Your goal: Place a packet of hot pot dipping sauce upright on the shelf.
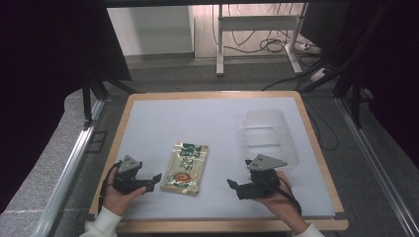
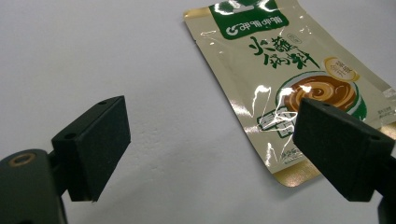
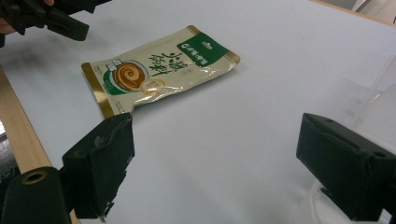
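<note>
We hold the left gripper (image 1: pixel 148 182) and right gripper (image 1: pixel 236 186), fingers wide and empty, either side of the sauce pouch (image 1: pixel 186 168) lying flat on the tabletop (image 1: pixel 158 118) (clear plastic container (image 1: pixel 269 134) behind), so we'd judge an edge pinch best.

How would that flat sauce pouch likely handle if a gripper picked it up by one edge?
The pouch lies flat with a glossy, wrinkled film, so it would probably droop and could slip between pads. It looks thin, so likely light. It should slide rather than roll on the white tabletop.
</note>
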Available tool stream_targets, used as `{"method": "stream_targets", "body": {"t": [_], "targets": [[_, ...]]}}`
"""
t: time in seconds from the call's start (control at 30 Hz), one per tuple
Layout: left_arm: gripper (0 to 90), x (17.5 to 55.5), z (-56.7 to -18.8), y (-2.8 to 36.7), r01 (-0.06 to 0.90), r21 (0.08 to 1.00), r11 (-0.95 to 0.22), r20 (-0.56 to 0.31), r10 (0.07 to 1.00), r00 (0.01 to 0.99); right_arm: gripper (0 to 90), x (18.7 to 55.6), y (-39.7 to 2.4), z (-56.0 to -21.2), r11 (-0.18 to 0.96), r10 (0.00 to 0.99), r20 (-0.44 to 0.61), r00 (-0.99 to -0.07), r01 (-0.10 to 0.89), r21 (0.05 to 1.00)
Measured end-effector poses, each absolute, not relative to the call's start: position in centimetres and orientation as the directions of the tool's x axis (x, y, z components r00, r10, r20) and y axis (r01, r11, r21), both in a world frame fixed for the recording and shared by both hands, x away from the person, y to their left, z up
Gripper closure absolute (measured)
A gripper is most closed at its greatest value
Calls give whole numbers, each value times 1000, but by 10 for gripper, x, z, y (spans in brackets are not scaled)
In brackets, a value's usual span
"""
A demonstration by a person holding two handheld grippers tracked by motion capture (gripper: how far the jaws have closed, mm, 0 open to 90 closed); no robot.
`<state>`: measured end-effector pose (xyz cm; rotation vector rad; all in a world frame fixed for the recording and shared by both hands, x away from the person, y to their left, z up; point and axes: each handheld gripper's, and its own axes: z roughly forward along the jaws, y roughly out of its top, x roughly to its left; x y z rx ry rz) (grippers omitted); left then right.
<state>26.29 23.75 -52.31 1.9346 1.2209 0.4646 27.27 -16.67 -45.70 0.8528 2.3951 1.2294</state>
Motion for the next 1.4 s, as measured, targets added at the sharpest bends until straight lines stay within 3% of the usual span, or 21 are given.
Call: {"method": "stream_targets", "body": {"t": [1.4], "targets": [[108,264,-525,238,591,776,-222,-109,875,472,148,322,-128,-406,418,594,45,-803,355,836]]}}
